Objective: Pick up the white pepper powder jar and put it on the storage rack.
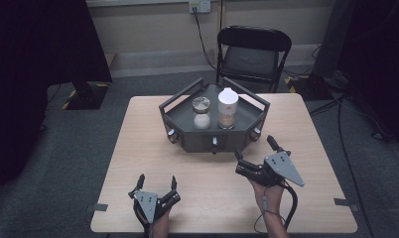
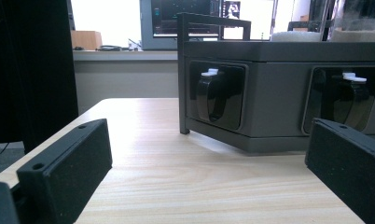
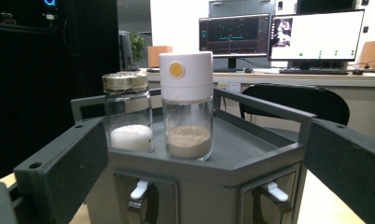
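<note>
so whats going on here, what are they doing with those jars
A person holds a pair of tongs in each hand at a wooden table. Both are open and hold nothing. The left tongs sit near the table's front edge. The right tongs are raised close to a grey tray and face its two jars: a white-capped jar of brown powder and a gold-lidded jar of white grains. Neither jar is touched yet.

Bare desk [image 1: 138, 144] lies open left, right and in front of the grey tray [image 1: 187, 116] (its railed walls bar the sides); two jars [image 1: 201, 113] stand close together inside, reachable from above.
</note>
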A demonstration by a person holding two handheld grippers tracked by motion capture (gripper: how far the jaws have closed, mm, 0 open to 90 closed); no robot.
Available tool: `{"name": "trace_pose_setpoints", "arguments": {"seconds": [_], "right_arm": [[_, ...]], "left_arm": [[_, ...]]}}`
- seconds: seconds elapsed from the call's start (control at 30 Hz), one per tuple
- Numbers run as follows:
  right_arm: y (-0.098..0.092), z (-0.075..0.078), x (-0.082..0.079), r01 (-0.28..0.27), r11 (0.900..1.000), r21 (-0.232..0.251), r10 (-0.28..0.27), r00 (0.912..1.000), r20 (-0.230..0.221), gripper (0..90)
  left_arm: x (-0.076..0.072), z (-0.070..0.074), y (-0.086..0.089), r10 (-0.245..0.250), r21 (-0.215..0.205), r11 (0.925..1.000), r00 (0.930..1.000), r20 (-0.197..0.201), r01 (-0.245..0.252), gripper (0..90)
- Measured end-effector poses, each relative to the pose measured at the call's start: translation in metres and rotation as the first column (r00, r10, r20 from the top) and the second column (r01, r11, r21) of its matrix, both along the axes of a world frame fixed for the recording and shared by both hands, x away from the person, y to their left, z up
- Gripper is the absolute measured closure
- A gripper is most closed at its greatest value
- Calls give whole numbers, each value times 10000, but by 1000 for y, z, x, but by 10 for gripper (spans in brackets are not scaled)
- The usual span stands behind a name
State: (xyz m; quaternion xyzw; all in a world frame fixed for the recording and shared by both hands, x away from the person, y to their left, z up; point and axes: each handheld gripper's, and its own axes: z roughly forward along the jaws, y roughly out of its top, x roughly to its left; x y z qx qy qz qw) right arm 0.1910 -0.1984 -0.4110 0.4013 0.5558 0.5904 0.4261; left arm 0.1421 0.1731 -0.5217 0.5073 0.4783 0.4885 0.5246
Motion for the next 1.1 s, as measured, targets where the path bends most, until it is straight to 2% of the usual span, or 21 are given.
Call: {"name": "trace_pose_setpoints", "arguments": {"seconds": [0.27,0.4,0.57,0.83,0.93,1.1], "right_arm": [[-2,-10,-11,127,9999,77,-126,9999,-13,0],[1,-17,-15,239,9997,-99,-239,9997,-1,0],[2,-24,-19,327,9995,-33,-328,9995,-50,0],[2,-35,-24,606,9978,-264,-609,9981,-119,0],[2,-40,-26,686,9974,-208,-689,9975,-135,0],[2,-51,-30,886,9957,-270,-887,9961,-16,0]], "left_arm": [[0,0,0,0,0,10000,10000,3,0,0],[0,0,0,1,1,10000,10000,-2,-1,0],[0,0,0,1,0,10000,10000,1,-1,0],[0,0,0,1,-2,10000,10000,3,-1,0],[0,0,0,2,0,10000,10000,2,-2,0],[0,0,0,14,0,10000,10000,1,-14,0]]}}
